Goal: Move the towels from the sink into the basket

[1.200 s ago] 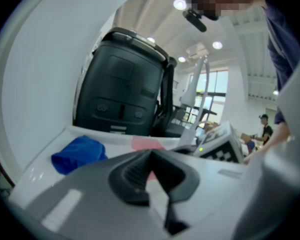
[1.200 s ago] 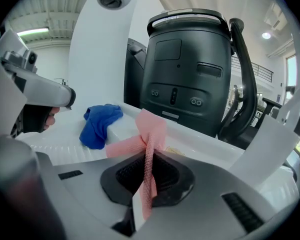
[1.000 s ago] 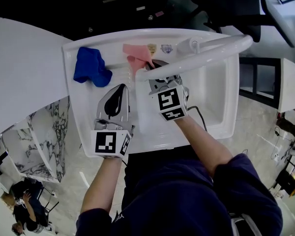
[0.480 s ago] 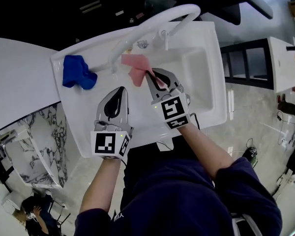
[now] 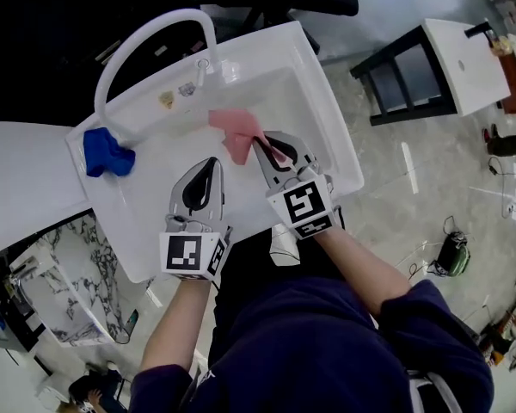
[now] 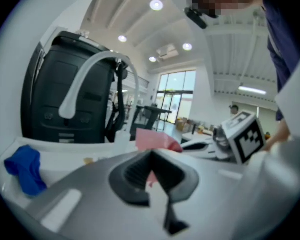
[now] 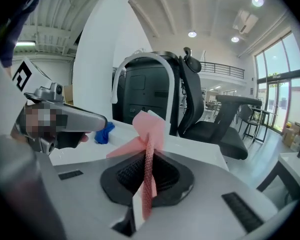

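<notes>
My right gripper (image 5: 261,142) is shut on a pink towel (image 5: 235,131), which hangs over the white sink (image 5: 174,141). In the right gripper view the pink towel (image 7: 150,129) is pinched between the pads and sticks up above them. My left gripper (image 5: 210,163) is beside it on the left, shut with nothing in it; the left gripper view shows its pads (image 6: 140,170) meeting. A blue towel (image 5: 106,152) lies crumpled on the sink's left rim, and the blue towel (image 6: 25,169) also shows low at the left of the left gripper view.
A white arched faucet (image 5: 146,31) rises behind the sink. A white counter (image 5: 17,183) adjoins it on the left. A small white table with a black frame (image 5: 447,58) stands at the upper right. A black office chair (image 7: 210,124) is behind the sink.
The right gripper has lifted the pink towel off the sink's back rim and drawn it over the basin. Both grippers have moved up and sideways, and the sink has swung left in the view.
</notes>
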A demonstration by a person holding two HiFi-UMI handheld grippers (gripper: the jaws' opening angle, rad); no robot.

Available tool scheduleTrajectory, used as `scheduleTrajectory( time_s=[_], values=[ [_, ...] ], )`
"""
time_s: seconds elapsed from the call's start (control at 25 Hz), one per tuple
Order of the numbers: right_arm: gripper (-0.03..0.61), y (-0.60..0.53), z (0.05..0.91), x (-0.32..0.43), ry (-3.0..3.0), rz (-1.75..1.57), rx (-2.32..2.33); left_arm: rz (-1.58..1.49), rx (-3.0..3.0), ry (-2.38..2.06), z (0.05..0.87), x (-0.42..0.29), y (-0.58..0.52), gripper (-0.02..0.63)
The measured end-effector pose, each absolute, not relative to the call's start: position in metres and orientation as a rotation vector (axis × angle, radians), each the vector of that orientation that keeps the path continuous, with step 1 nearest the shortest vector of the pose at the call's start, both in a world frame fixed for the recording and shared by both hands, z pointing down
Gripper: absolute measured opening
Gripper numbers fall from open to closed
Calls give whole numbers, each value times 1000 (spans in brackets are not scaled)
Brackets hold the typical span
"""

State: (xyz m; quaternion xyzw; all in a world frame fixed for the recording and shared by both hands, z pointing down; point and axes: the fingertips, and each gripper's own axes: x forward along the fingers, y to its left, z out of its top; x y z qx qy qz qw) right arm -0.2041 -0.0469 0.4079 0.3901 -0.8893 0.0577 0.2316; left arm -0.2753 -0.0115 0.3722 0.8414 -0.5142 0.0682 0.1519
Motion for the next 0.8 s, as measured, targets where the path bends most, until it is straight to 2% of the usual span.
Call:
scheduleTrajectory(
  time_s=[0.8],
  values=[
    [20,45,344,82,-2491,177,1306,240,2621,-1371,309,5,66,3]
  ],
)
